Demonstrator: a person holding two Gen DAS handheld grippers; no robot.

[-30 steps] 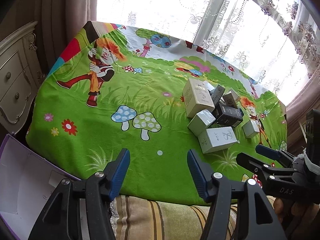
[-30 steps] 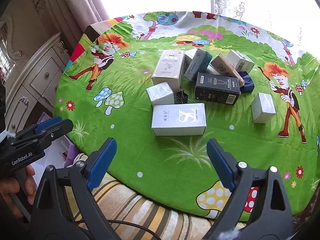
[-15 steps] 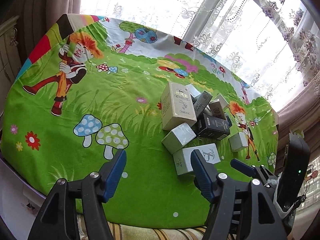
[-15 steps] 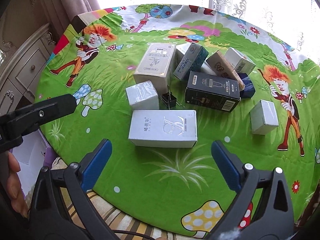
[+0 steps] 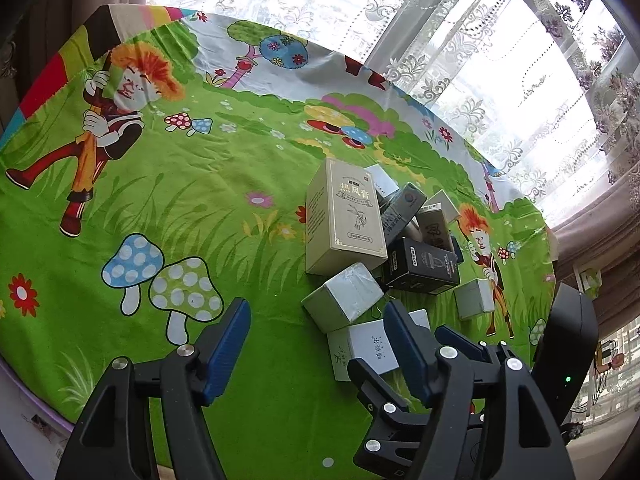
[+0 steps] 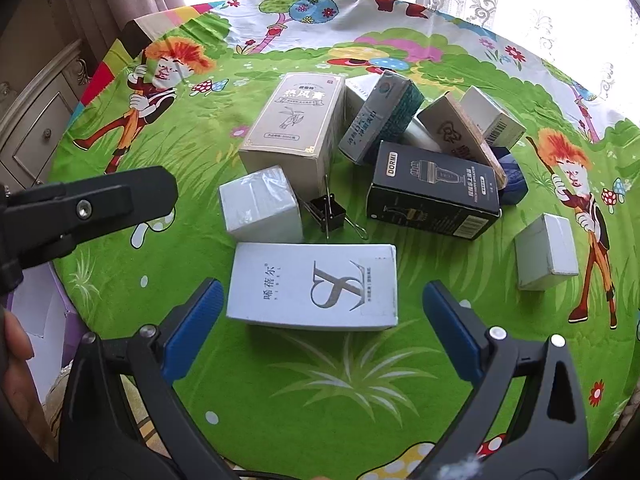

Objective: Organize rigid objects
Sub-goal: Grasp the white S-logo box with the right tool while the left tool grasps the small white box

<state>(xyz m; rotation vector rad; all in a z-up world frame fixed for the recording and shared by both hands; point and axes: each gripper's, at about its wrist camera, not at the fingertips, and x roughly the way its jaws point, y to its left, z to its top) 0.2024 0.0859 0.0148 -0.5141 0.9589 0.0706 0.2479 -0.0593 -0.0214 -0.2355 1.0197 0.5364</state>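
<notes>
Boxes crowd a cartoon-print table (image 6: 280, 400) as the right gripper (image 6: 320, 320), jaws wide and empty, lines up on the white carton (image 6: 312, 286) nearest the pile's front — likely the first pick. Next: advance, straddle its short sides, close. Left gripper (image 5: 316, 344) hovers beside it, jaws wide.

My left wrist view looks from the near left edge across the cartoon tablecloth (image 5: 168, 208) toward the far window. My right wrist view sits closer, looking down. Both share the white lettered box (image 6: 312, 286) (image 5: 362, 346).
</notes>
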